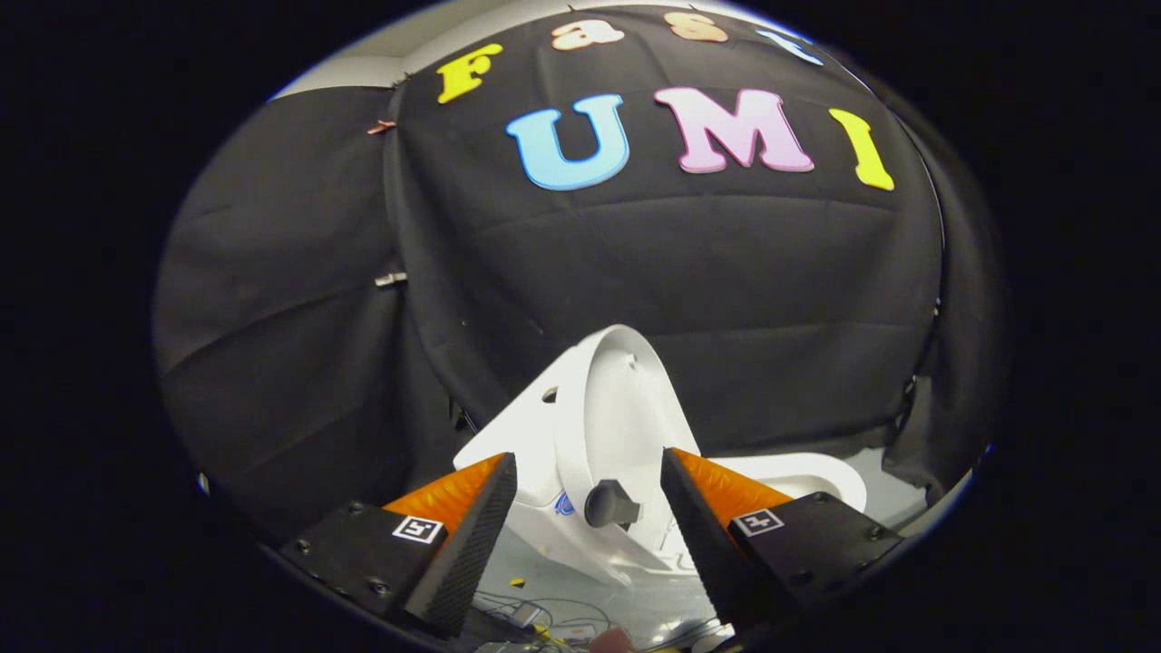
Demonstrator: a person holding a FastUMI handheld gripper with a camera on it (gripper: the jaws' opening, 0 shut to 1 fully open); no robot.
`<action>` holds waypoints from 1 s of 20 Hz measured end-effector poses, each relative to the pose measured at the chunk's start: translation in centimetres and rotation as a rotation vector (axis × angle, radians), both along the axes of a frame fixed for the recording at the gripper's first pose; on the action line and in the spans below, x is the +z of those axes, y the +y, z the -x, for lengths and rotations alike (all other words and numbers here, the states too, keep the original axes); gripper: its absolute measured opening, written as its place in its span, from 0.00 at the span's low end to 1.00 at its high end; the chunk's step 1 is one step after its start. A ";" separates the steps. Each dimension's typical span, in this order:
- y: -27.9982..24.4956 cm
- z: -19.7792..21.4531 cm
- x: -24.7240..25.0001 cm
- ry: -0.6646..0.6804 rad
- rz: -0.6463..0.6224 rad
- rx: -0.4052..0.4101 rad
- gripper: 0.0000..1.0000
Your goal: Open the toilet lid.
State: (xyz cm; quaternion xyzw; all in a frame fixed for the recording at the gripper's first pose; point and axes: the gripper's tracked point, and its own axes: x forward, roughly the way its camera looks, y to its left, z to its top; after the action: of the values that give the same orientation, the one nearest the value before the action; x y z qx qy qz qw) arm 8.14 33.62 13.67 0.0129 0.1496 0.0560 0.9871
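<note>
White glossy plastic toilet lid (621, 399) stands raised just beyond your spread gripper (588, 508), its dark round knob (609, 504) loose between the fingers, so judge it nearly open and ease it back gently against the white tank (517, 444).

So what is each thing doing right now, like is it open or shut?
toilet lid: raised, standing upright
lid knob: between the fingers, untouched
hand-held gripper: open, fingers spread either side of the lid
toilet seat: down on the bowl
</note>
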 end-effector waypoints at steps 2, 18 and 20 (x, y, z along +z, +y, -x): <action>-1.9 0.7 1.5 -0.048 0.005 0.020 0.99; -26.2 0.0 -1.8 -0.155 0.041 -0.109 0.99; -28.3 -0.2 -2.6 -0.163 0.025 -0.127 0.99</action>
State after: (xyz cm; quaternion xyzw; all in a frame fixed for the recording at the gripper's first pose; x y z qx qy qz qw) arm 8.31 5.28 11.02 0.0055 0.0683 -0.0074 0.9976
